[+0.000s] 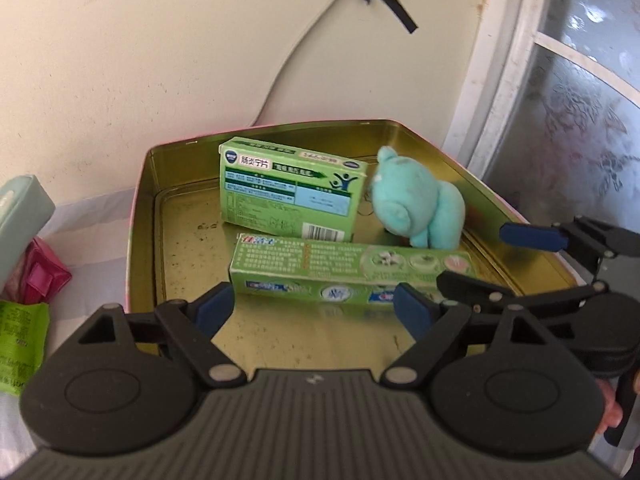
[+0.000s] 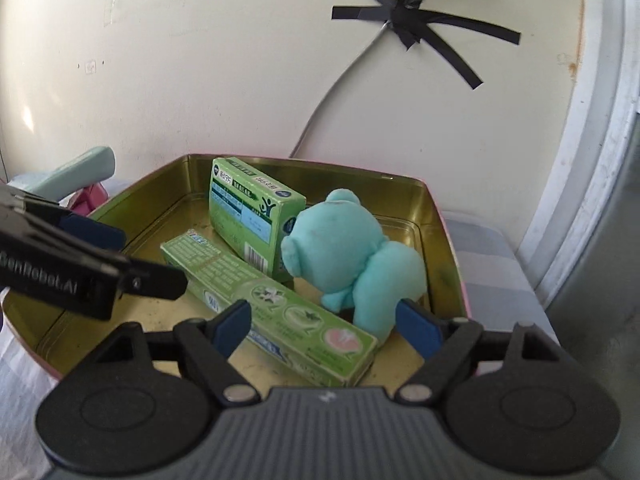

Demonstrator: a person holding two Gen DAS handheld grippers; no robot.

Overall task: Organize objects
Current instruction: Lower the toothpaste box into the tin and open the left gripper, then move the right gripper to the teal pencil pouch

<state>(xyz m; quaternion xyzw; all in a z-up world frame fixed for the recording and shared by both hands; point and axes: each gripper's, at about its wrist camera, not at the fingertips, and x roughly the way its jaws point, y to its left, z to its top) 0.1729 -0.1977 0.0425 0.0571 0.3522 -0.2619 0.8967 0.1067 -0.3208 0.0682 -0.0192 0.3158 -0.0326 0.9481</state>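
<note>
A gold tin tray [image 1: 180, 240] with a pink outside holds three things. A green medicine box [image 1: 288, 192] stands on its edge at the back. A long green toothpaste box [image 1: 344, 268] lies flat in front of it. A teal plush toy [image 1: 420, 204] stands to the right. My left gripper [image 1: 314, 308] is open just in front of the toothpaste box, with nothing pressed between its pads. My right gripper [image 2: 324, 326] is open over the near end of the toothpaste box [image 2: 280, 312], beside the plush toy [image 2: 352, 252]. Each gripper shows in the other's view: the right gripper [image 1: 488, 258] and the left gripper [image 2: 136, 258].
Left of the tin lie a pale teal case [image 1: 24, 216], a pink pouch [image 1: 40, 276] and a green packet [image 1: 20, 344]. Close behind the tin is a cream wall with a cable taped on by black tape [image 2: 412, 12]. A window frame [image 1: 500, 80] stands at the right.
</note>
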